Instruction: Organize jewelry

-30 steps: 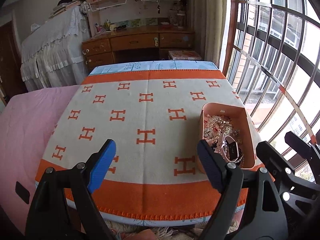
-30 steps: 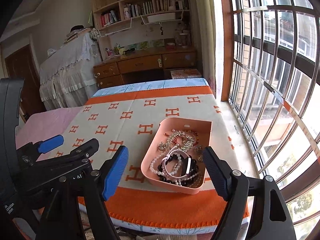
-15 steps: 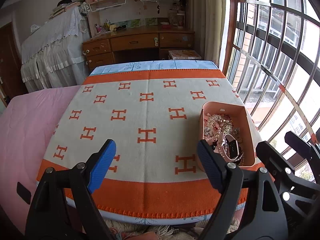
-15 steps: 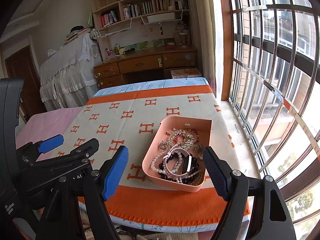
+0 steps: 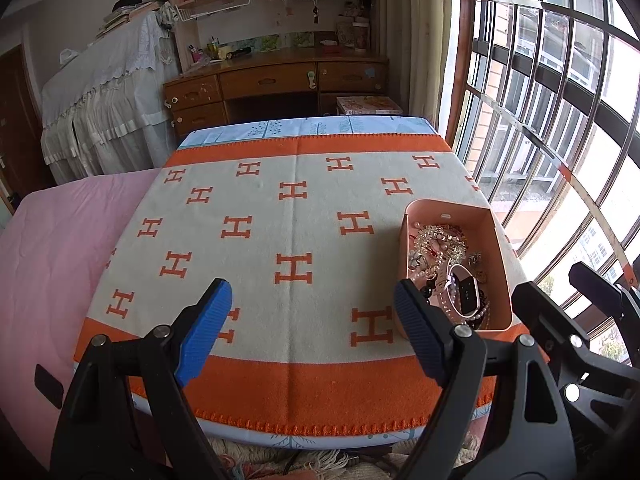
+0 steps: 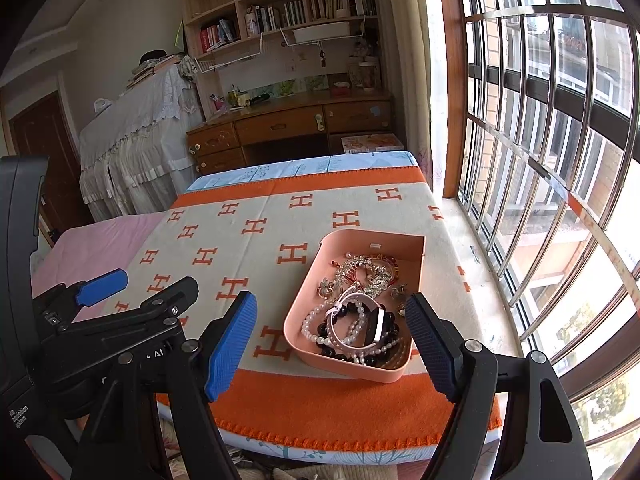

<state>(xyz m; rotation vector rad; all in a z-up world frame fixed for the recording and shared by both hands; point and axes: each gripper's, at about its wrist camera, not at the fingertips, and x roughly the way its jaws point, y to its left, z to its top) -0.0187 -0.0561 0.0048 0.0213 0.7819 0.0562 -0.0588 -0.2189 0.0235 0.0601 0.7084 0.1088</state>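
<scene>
Both tools, left point(image 5: 312, 332) and right point(image 6: 332, 340), spread wide, empty. Risk: tangled jewelry point(image 6: 360, 304) in pink tray point(image 6: 304, 344) snags, drags neighbours out.

Both wrist views face the tray point(image 5: 496, 240) from nearby.

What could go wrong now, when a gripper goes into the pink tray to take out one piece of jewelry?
1. The pearl strands, black beads and pink watch lie tangled, so one pull may drag several out.
2. The pink tray sits near the blanket's window-side edge; a snag might slide it off.
</scene>
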